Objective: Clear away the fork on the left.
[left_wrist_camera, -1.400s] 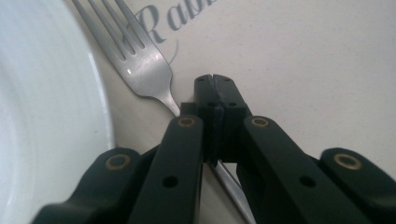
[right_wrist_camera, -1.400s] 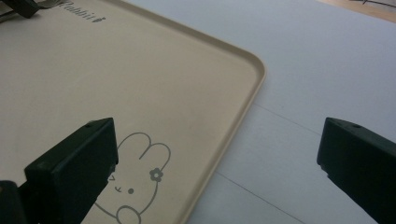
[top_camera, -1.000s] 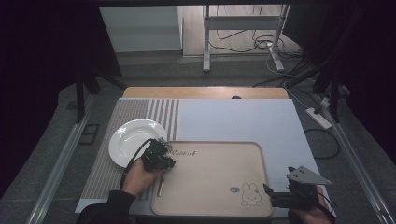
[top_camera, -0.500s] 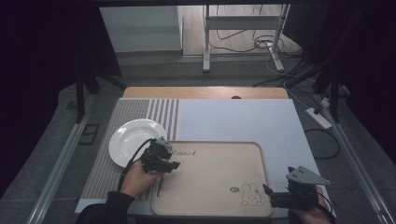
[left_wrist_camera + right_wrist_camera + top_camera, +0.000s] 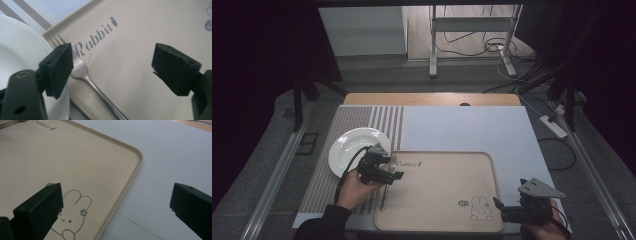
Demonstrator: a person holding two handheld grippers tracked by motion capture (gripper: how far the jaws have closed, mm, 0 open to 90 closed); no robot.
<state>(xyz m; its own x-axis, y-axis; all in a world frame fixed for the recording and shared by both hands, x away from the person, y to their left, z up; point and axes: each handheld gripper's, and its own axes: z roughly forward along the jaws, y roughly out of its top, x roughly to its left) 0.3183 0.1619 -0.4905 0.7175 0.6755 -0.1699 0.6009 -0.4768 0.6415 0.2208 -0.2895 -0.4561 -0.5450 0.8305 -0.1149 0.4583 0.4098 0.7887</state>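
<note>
Fork (image 5: pixel 86 75) lies along the left edge of the beige tray (image 5: pixel 442 220), tines toward the far side and close beside the white plate (image 5: pixel 347 150), handle running back toward the person. In the left gripper view the tines sit just by the word "Rabbit" printed on the tray. The left tool (image 5: pixel 384 172) hovers right over the fork's neck; its jaws have just been opening and now stand wide apart, gripping nothing, with the fork lying free on the tray below, beside the left jaw rather than between the pads. The plate rests on the striped mat (image 5: pixel 332 175) at the left of the bench (image 5: pixel 472 130), its rim touching or nearly touching the tray's corner. The right tool (image 5: pixel 504 210) hangs at the tray's near right corner, next to the printed rabbit, jaws spread wide and empty.
</note>
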